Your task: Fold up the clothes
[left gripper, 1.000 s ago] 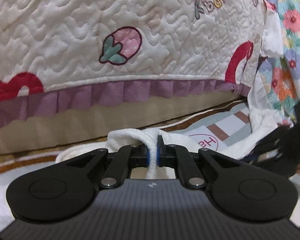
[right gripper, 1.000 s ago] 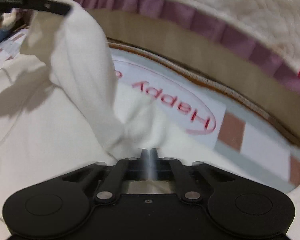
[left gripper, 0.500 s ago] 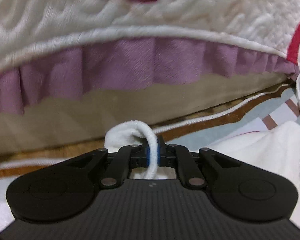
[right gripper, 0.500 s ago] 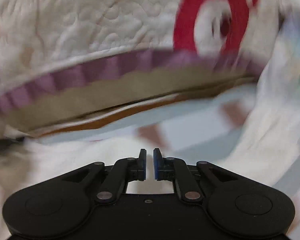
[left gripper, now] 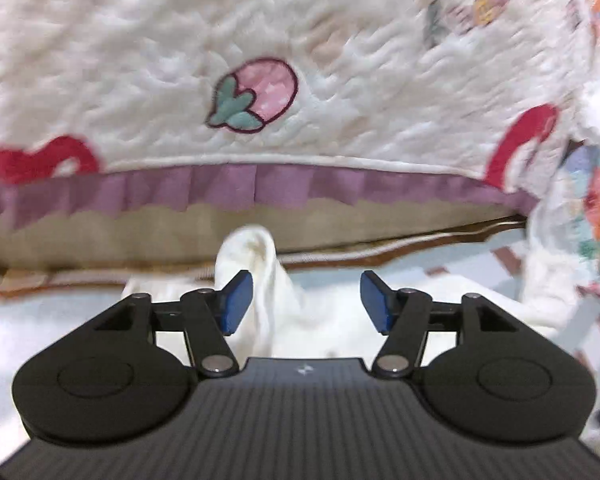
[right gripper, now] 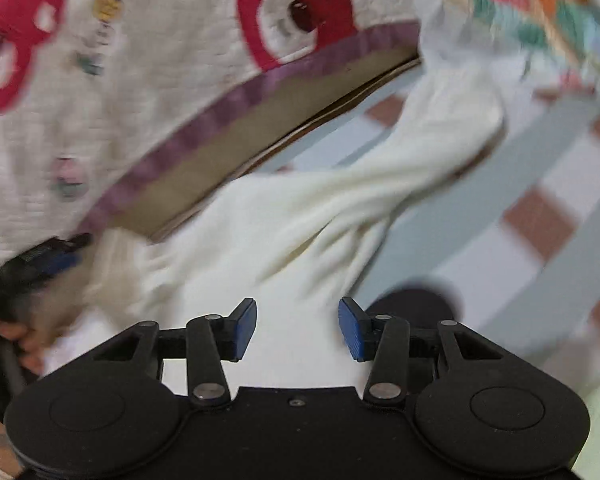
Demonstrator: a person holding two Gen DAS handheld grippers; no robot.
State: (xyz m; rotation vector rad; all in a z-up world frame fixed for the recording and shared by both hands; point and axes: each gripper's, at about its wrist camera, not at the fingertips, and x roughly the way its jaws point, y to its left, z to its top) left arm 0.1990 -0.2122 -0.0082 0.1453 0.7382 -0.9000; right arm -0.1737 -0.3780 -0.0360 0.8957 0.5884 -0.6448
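A white garment (right gripper: 300, 224) lies crumpled on a checked sheet (right gripper: 548, 184), one sleeve stretching toward the upper right. My right gripper (right gripper: 297, 328) hovers over its near part, open, with nothing between the blue pads. In the left wrist view a fold of the same white garment (left gripper: 260, 272) stands up just beside the left blue pad (left gripper: 236, 304), loose. My left gripper (left gripper: 307, 304) is open wide. At the left edge of the right wrist view the left gripper (right gripper: 48, 256) shows as a dark blur with a hand (right gripper: 16, 336) below it.
A quilted cream blanket (left gripper: 300, 60) with strawberry and red bear prints and a purple frill rises right behind the garment. A floral cloth (right gripper: 540, 12) lies at the far right. A dark round object (right gripper: 416, 308) sits by the right gripper's right finger.
My left gripper has let go of the white fold and opened wide. My right gripper has opened further and swung to face the garment's sleeve; both views pulled back.
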